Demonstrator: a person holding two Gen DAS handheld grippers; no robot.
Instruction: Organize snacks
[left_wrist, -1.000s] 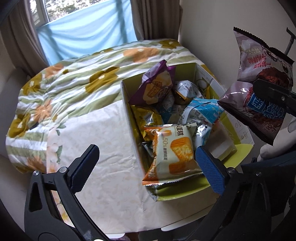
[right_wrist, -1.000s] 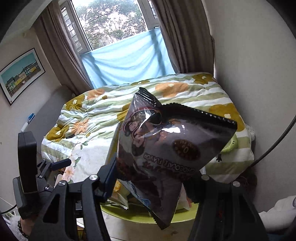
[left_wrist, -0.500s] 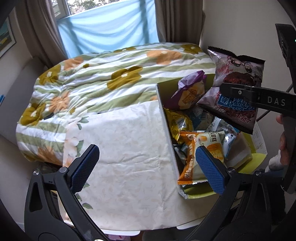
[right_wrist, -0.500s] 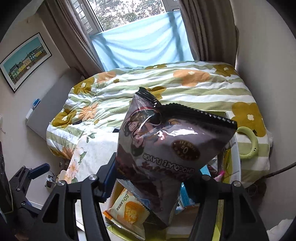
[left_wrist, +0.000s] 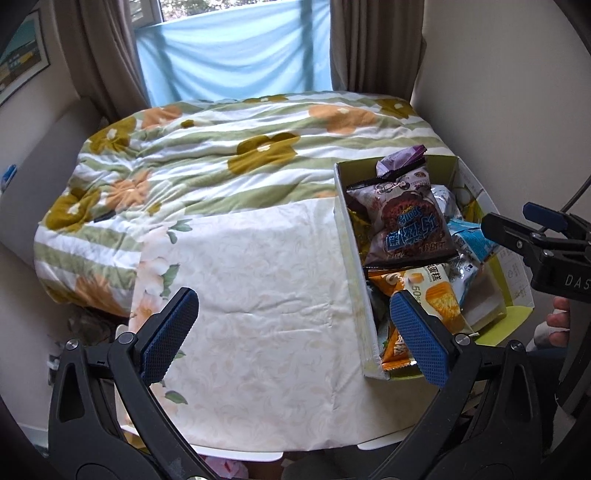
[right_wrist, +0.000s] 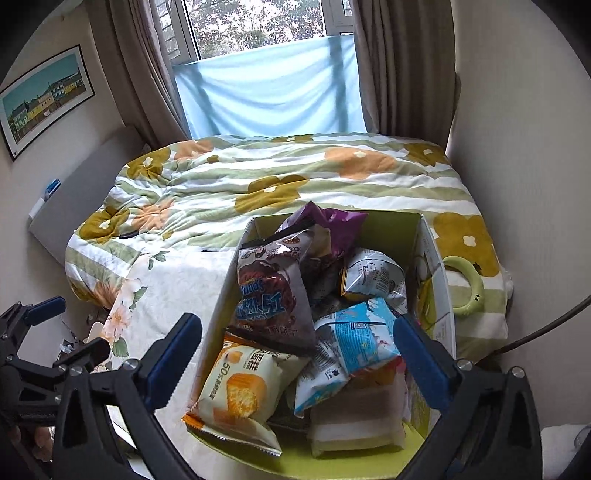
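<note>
1. Over the pale floral cloth, in the left wrist view, the left claw stands spread wide with nothing between its blue pads. The green box sits at the cloth's right edge, heaped with snacks, and the brown chocolate packet lies on top of the heap, leaning toward the box's left wall.
2. At the right edge of that view the right claw hangs beside the box, apart from the packet. The cloth itself shows no loose snacks, so I judge this step to be a release into the box.
3. From the right wrist view, the right claw is opening, wide apart, with the pile below and between its pads but nothing gripped. The brown chocolate packet rests on the orange cake packet and against the blue-white packet.
4. To finish well, I would lift the right claw straight up and away, so neither pad snags the packet's crimped edge.
5. The orange cake packet overhangs the box's near rim; it looks likely to slide out, so nudging it inward seems wise.
6. The purple packet stands tall at the back; the heap is loose, so avoid pressing down.
</note>
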